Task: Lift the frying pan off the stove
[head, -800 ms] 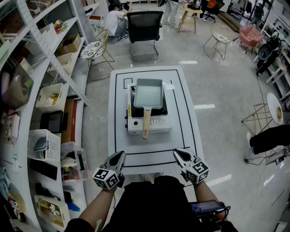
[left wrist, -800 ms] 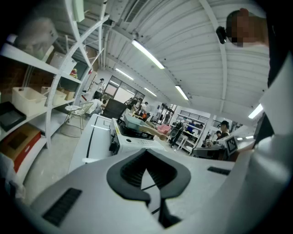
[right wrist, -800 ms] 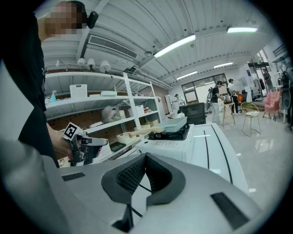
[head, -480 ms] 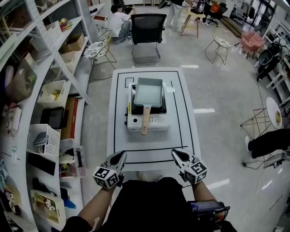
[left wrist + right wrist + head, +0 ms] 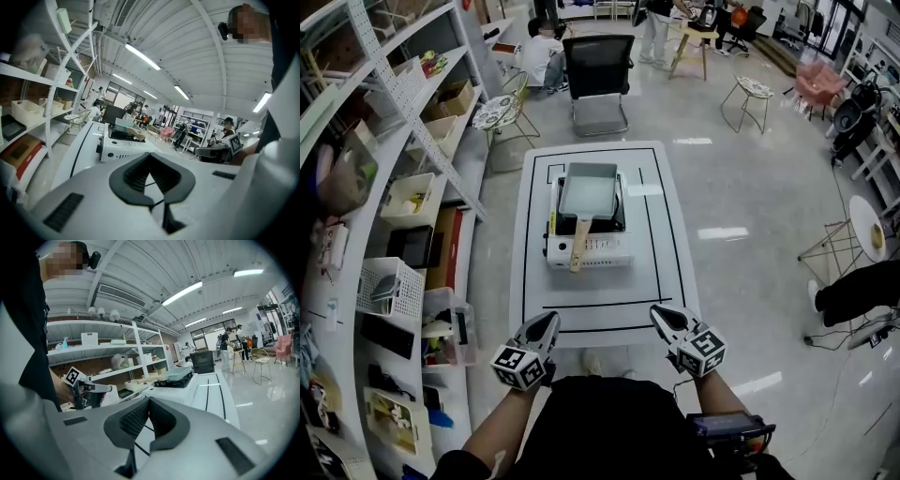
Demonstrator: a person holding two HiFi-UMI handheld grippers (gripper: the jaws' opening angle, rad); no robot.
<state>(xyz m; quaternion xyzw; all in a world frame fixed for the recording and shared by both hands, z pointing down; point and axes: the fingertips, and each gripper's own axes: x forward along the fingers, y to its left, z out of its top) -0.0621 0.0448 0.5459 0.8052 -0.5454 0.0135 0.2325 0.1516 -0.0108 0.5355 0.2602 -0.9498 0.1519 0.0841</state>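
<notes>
Frying pan sits on the stove, and neither gripper is anywhere near it.

White table with black lines has slid a little up and left in the head view over the last moment. That reads as the head shifting, since nothing on the table has moved. The stove stands in the same spot toward the table's far end, and the pale square pan rests on top of it. Its wooden handle points back toward the person over the stove's front. The left gripper and right gripper hover at the near edge as before, well apart from the handle, each with its jaws pressed together on nothing. So the lift has not begun: a gripper must yet reach forward, spread its jaws and take the handle.
</notes>
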